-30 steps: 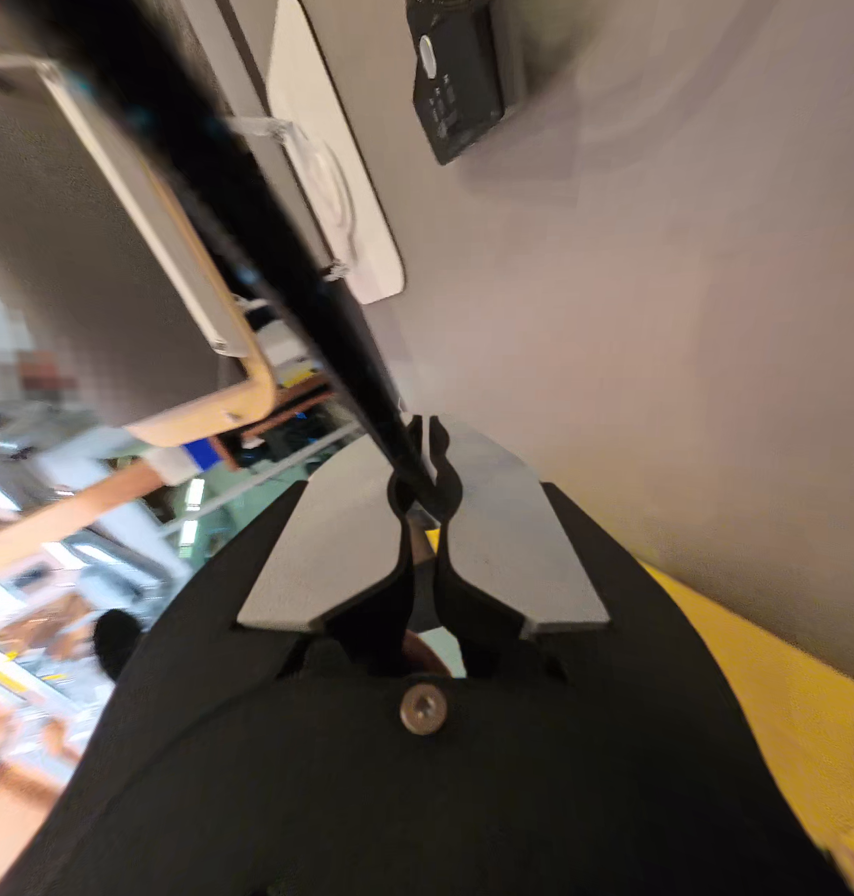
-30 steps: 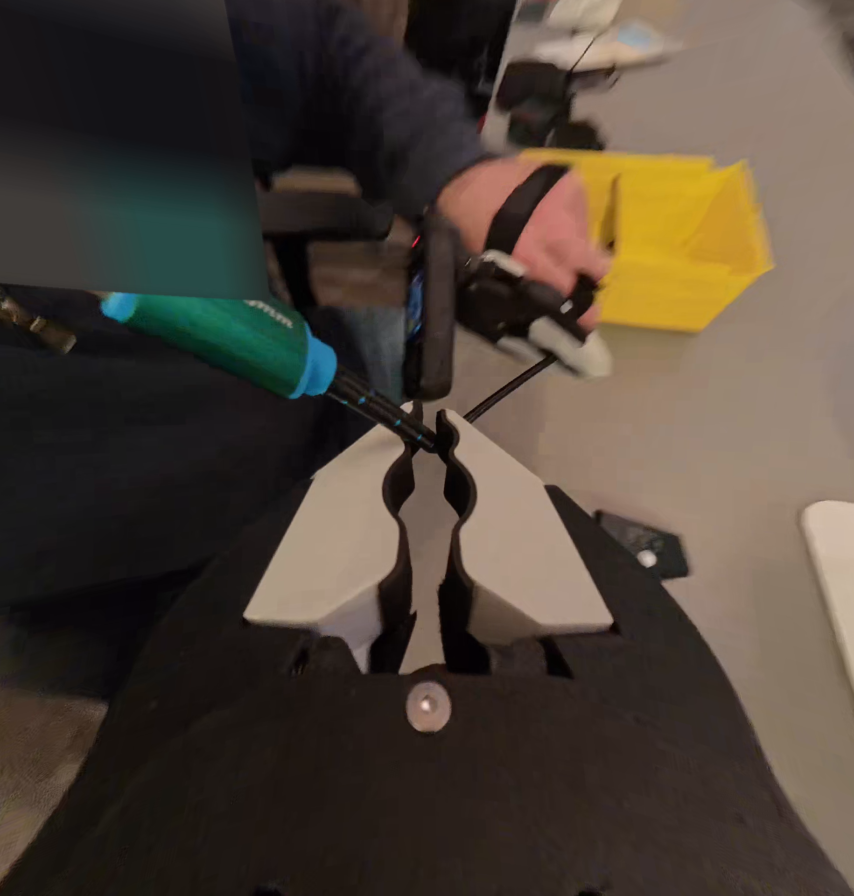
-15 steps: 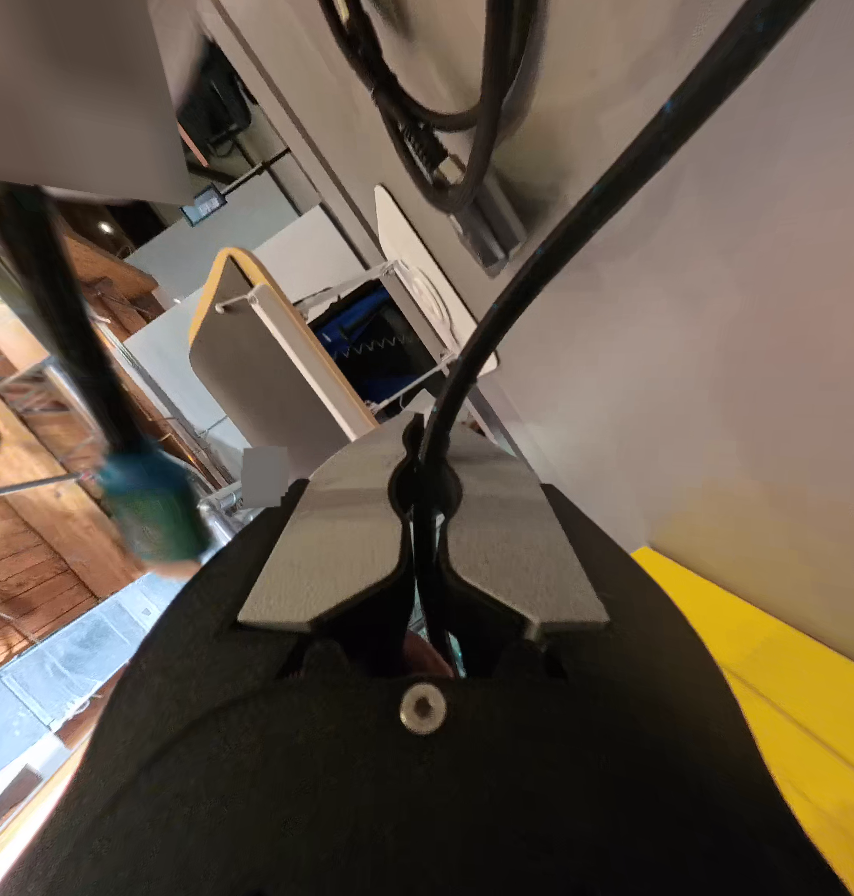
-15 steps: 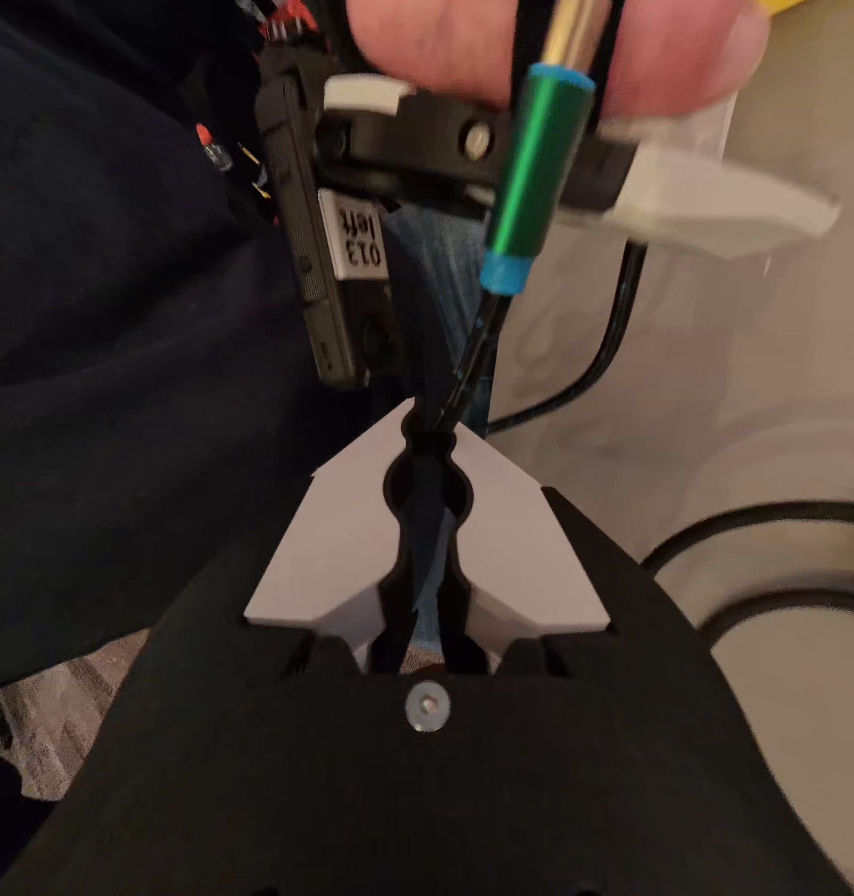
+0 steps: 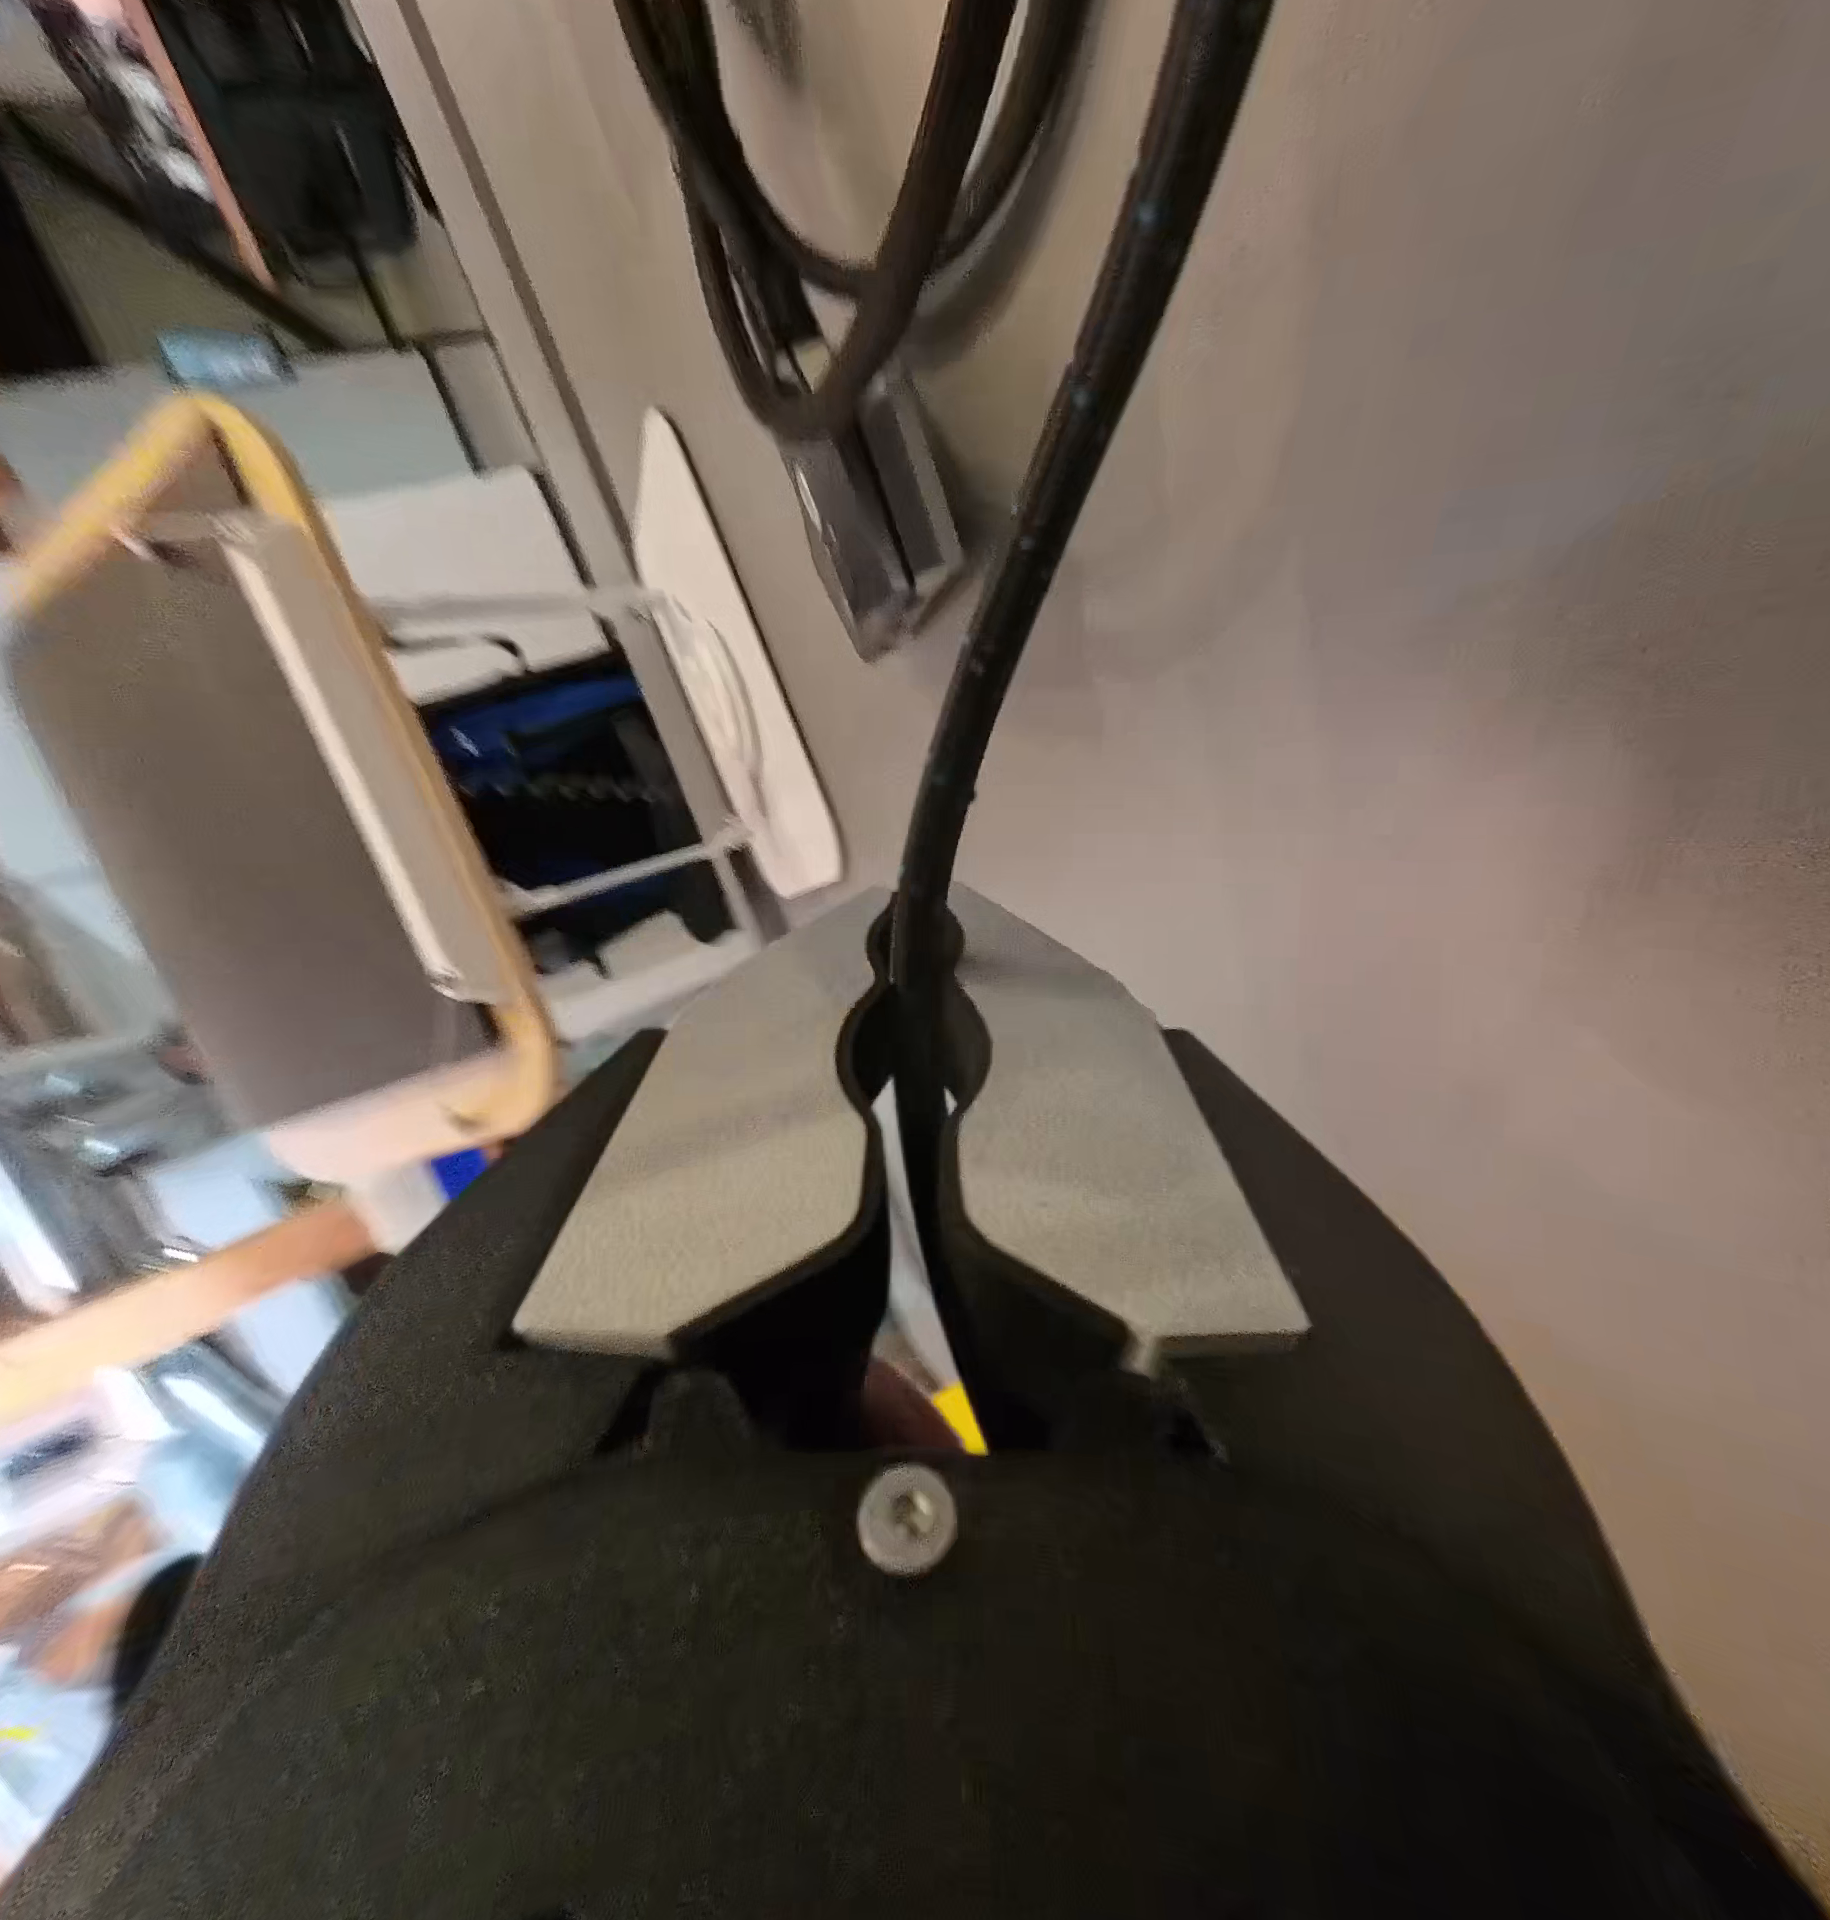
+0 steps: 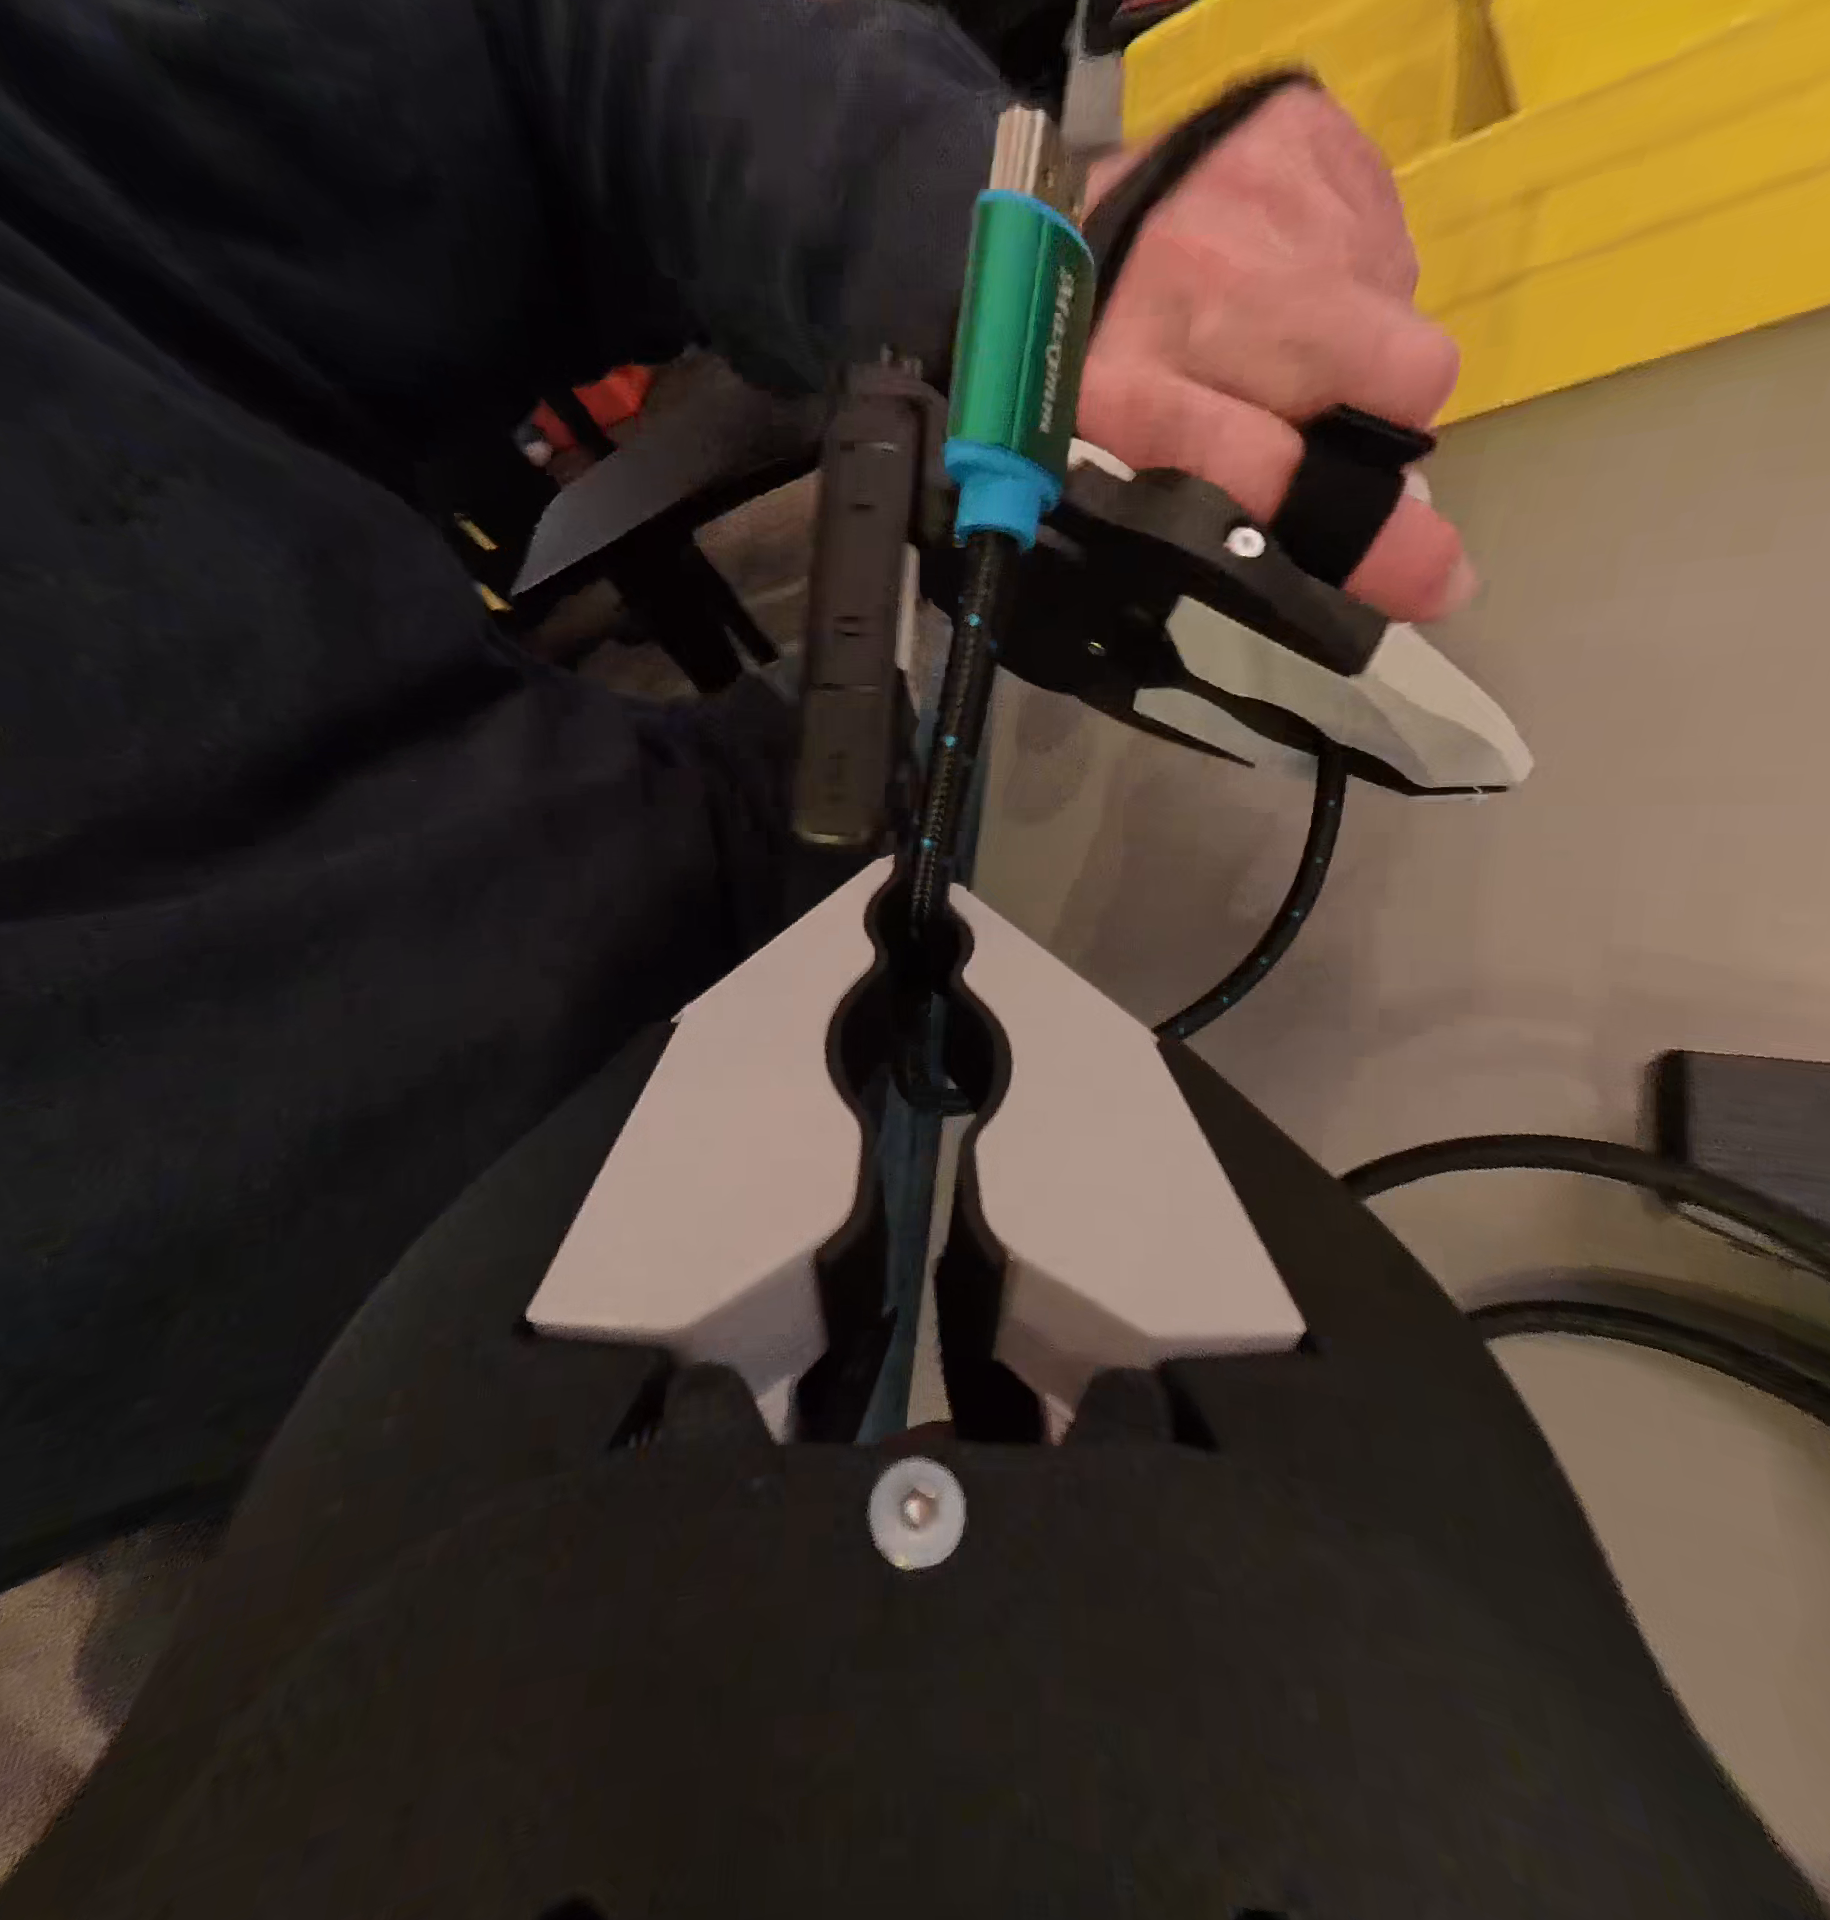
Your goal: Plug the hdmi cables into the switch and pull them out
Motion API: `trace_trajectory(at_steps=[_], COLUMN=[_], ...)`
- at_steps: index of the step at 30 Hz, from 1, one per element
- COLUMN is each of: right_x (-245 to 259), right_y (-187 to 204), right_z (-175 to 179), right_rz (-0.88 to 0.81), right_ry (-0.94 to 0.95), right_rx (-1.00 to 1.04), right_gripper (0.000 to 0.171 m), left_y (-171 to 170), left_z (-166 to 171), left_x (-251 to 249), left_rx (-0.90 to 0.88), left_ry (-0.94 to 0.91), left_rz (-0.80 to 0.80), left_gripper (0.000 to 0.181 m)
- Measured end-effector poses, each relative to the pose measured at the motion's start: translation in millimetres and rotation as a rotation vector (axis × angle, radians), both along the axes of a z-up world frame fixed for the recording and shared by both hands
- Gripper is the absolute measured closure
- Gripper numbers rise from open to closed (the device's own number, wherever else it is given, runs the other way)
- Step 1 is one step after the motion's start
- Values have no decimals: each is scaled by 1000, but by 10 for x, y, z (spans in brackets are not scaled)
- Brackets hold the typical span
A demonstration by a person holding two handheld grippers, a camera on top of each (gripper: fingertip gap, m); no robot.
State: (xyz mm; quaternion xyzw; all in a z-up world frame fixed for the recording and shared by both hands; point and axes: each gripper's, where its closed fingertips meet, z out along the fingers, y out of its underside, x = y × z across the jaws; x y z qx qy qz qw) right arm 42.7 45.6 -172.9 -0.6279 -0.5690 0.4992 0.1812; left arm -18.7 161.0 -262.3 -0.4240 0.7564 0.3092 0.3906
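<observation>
My right gripper (image 6: 916,914) is shut on a black braided HDMI cable (image 6: 958,707) just below its green plug (image 6: 1015,332), which points up and is free in the air. The same cable (image 6: 1306,894) loops round to my left gripper (image 6: 1482,774), held in a person's hand above the grey table. In the left wrist view my left gripper (image 5: 916,935) is shut on the black cable (image 5: 1077,436). The dark switch (image 5: 869,520) lies on the table beyond it with other black cables (image 5: 786,260) at its end. The switch also shows at the right edge of the right wrist view (image 6: 1773,1132).
A yellow bin (image 6: 1565,208) stands behind the left hand. A white pad (image 5: 734,675) lies on the table past the switch. Two black cables (image 6: 1617,1195) run across the table at the right. The person's dark clothing (image 6: 319,520) fills the left of the right wrist view.
The green plug swung from pointing left to pointing up. The left hand and its gripper moved back and to the right. Both grippers stay shut on the cable.
</observation>
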Motion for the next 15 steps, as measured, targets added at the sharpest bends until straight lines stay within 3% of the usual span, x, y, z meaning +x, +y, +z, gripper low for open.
trace_trajectory(at_steps=[4,9,15], right_x=[25,126,91], right_y=[250,653,805], right_z=[134,141,166], right_rz=[-130,-307,-373], right_ry=[-8,-51,-45], right_rx=[127,271,300], right_gripper=[170,171,171], left_y=[194,138,168], left_z=[-213,-231,190], left_x=[-169,-134,-259], left_rx=[-191,-600,-592], left_ry=[-77,-372,-473], left_rz=[157,316,361], left_gripper=[159,130,122])
